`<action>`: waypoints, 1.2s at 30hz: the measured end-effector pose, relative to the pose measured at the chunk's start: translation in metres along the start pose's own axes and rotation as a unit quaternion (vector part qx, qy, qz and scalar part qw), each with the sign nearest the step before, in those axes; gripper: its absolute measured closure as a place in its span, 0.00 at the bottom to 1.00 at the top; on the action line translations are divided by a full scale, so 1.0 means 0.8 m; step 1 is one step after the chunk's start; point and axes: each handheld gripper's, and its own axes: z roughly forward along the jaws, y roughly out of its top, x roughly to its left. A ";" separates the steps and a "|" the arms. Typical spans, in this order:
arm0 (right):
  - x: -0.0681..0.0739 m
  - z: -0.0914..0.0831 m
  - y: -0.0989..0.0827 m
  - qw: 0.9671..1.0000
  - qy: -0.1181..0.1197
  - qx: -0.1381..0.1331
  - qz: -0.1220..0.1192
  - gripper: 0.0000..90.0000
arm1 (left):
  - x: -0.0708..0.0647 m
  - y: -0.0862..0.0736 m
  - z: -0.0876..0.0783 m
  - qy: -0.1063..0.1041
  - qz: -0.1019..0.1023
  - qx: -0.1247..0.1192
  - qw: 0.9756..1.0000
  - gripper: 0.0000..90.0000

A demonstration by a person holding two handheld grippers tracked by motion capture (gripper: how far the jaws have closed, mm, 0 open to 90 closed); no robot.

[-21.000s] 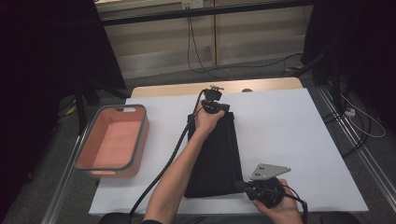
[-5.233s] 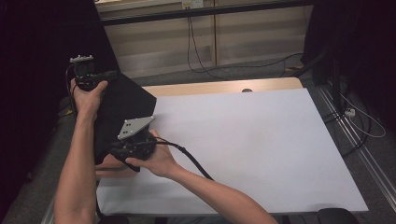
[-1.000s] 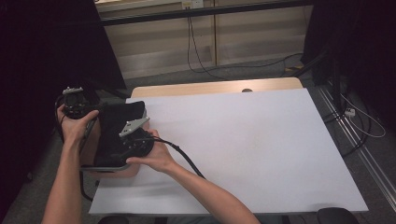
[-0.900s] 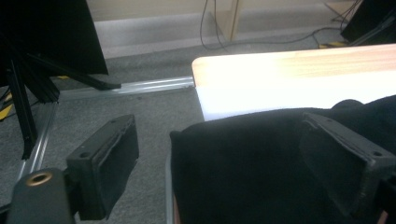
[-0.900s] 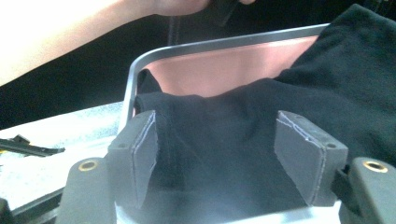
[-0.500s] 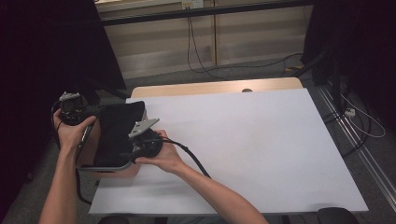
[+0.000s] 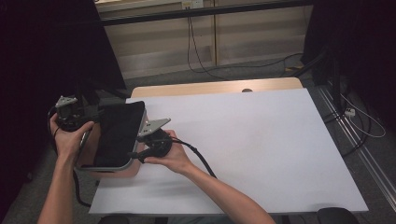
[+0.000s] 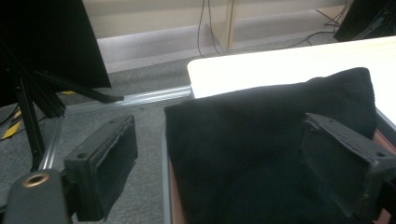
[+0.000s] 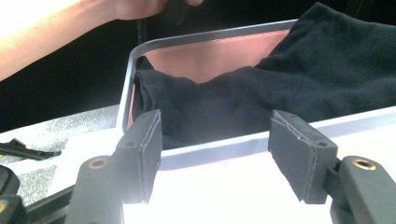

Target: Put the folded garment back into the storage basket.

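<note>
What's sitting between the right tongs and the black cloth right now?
In the right gripper view, the grey rim of the pink tray crosses between the open right tongs and the black cloth lying inside the tray. Nothing else lies between.

Left black two-jaw gripper held at the table's left edge, jaws spread wide, right black two-jaw gripper just beside it, jaws parted, bare forearms reaching from below
</note>
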 end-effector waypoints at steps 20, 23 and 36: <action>0.000 -0.025 -0.013 0.999 -0.019 0.011 0.031 0.18 | -0.017 -0.026 -0.055 -0.020 0.002 -0.029 0.999 0.05; 0.000 -0.028 -0.015 0.999 -0.041 0.015 0.026 0.12 | -0.025 -0.031 -0.064 -0.023 0.001 -0.035 0.999 0.06; -0.003 -0.051 -0.026 0.997 -0.076 0.005 0.031 0.10 | -0.058 -0.054 -0.099 -0.041 -0.012 -0.057 0.997 0.06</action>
